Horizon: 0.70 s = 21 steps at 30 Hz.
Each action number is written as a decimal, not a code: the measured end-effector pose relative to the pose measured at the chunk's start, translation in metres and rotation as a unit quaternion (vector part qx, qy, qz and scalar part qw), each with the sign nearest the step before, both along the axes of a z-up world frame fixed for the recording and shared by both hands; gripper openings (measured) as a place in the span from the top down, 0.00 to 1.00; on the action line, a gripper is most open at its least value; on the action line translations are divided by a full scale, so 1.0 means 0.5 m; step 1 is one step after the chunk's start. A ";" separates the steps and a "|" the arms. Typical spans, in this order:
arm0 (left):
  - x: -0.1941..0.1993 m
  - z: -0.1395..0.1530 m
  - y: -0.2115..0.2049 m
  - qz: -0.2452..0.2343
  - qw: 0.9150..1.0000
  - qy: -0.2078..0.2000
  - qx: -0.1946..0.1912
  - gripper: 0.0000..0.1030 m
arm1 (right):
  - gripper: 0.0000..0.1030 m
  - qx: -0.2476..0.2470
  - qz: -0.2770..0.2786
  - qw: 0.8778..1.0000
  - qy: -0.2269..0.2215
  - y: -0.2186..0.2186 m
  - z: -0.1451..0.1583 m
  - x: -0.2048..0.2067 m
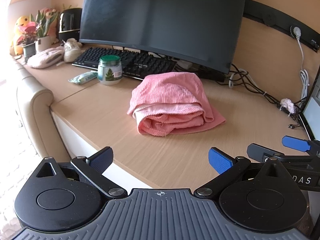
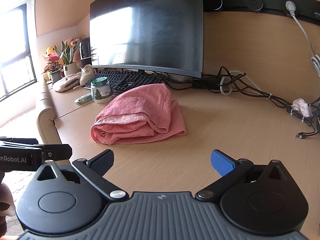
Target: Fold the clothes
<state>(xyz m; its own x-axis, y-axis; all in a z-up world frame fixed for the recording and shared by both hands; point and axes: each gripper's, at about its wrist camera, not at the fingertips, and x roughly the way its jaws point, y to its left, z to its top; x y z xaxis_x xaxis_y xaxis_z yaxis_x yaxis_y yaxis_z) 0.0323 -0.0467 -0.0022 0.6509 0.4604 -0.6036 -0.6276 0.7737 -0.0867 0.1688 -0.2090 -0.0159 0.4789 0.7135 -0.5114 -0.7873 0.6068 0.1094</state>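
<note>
A pink ribbed garment lies folded into a thick bundle on the wooden desk, in front of the monitor. The same pink garment sits mid-desk in the right wrist view. My left gripper is open near the desk's front edge, well short of the garment, nothing between its blue pads. My right gripper is open too, empty, hovering over bare desk in front of the garment. The right gripper's fingers show at the right edge of the left view.
A curved monitor and black keyboard stand behind the garment. A green-lidded jar, a wipes packet, plants, a shoe and soft toys sit at the left. Tangled cables run along the right. A padded chair arm borders the desk's left edge.
</note>
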 end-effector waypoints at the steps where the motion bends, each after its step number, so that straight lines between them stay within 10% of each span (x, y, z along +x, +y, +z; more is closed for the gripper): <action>1: 0.000 0.000 0.000 0.000 1.000 0.000 0.000 0.00 | 0.00 0.000 0.000 1.000 0.000 0.000 0.000 0.000; 21: 0.002 -0.004 0.010 0.015 1.000 0.007 -0.004 0.00 | 0.00 -0.002 -0.008 1.000 -0.003 0.000 0.002 0.007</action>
